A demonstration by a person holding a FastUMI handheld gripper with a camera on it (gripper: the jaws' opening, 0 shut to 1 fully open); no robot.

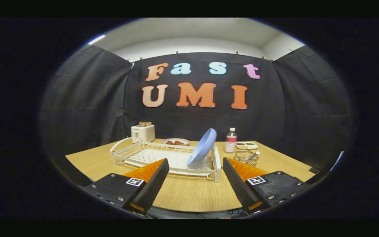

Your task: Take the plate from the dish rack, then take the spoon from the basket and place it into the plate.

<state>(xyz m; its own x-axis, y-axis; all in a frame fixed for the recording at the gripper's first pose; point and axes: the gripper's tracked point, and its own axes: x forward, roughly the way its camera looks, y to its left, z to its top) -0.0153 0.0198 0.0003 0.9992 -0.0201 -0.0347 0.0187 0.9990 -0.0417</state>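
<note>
Pale wood-grain table top (189, 194) spreads under your gripper (196, 181), whose two ribbed fingers stand wide apart with nothing between them but bare board. Just ahead of the fingertips sits the white wire dish rack (150, 156), long and low, with a looped handle at its left end. Leaning tilted in the rack's right end, at the centre of the frame, is the smooth light-blue round plate (203, 146); it lies beyond the gap, nearer your right finger. Right of the rack, just past that finger, a small dark wire basket (246, 158) holds the white-tipped spoon (254, 154), its handle slanting out over the rim.

Further back, a white toaster (143, 132) stands at the left, a flat plate with dark food (175, 142) beside it, a clear bottle with a pink label (231, 140) and a white divided tray (246, 145) to the right. Open board lies between fingers and rack.
</note>
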